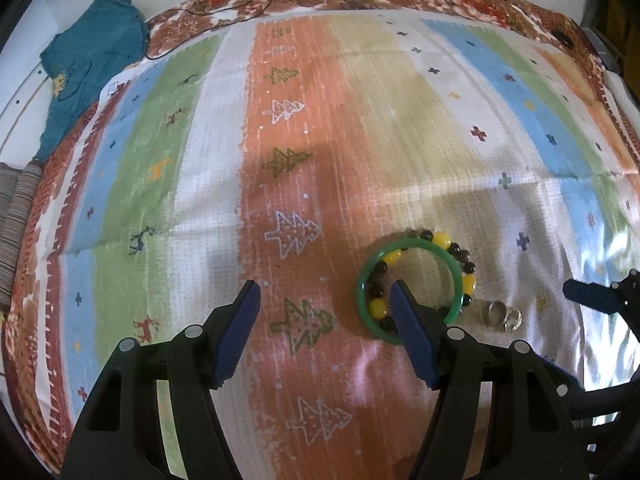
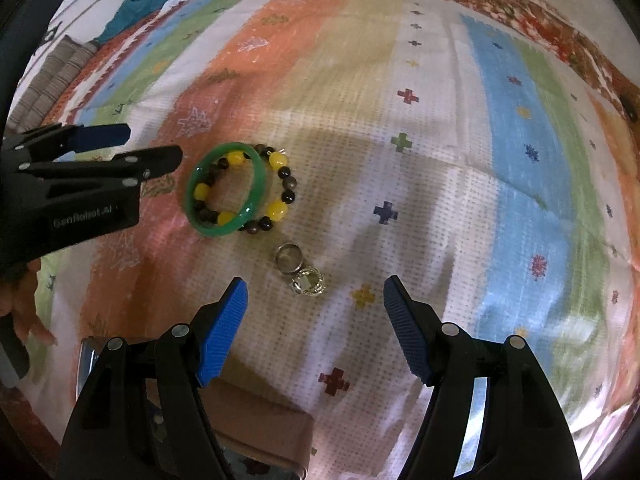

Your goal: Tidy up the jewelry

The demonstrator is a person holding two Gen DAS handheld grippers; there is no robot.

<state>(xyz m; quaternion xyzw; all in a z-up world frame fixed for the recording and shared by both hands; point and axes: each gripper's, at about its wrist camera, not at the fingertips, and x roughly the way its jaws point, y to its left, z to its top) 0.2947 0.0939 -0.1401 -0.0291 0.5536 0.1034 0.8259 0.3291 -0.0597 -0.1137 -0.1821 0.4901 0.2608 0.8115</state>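
Both grippers hang over a striped cloth (image 1: 360, 128) with little tree and cross prints. The left gripper (image 1: 325, 294) has its blue pads spread wide, with only bare cloth between them. Its right finger (image 1: 412, 332) covers part of a green bangle (image 1: 450, 254), so the near side of that ring is hidden in the left wrist view.

From the right wrist the bangle (image 2: 192, 200) shows whole. A bead bracelet (image 2: 280, 210) of yellow and dark beads lies across it, partly inside the green ring and partly outside; which one rests on top cannot be made out. Just below them sit two small rings (image 2: 300, 270), touching: one a plain dull band, the other shiny and blurred, its shape unclear.

The right gripper (image 2: 315, 298) is also spread, empty, and the rings lie just beyond the gap between its pads, nearer the left pad. The left gripper (image 2: 120, 148) enters that view from the left edge, near the bangle but apart from it, and fingers of a hand (image 2: 24, 312) show behind it, mostly cut off.

At the bottom of the right view a brown box (image 2: 260, 420) with a shiny edge is largely hidden behind the gripper body. A teal garment (image 1: 88, 64) lies past the cloth's far left corner.
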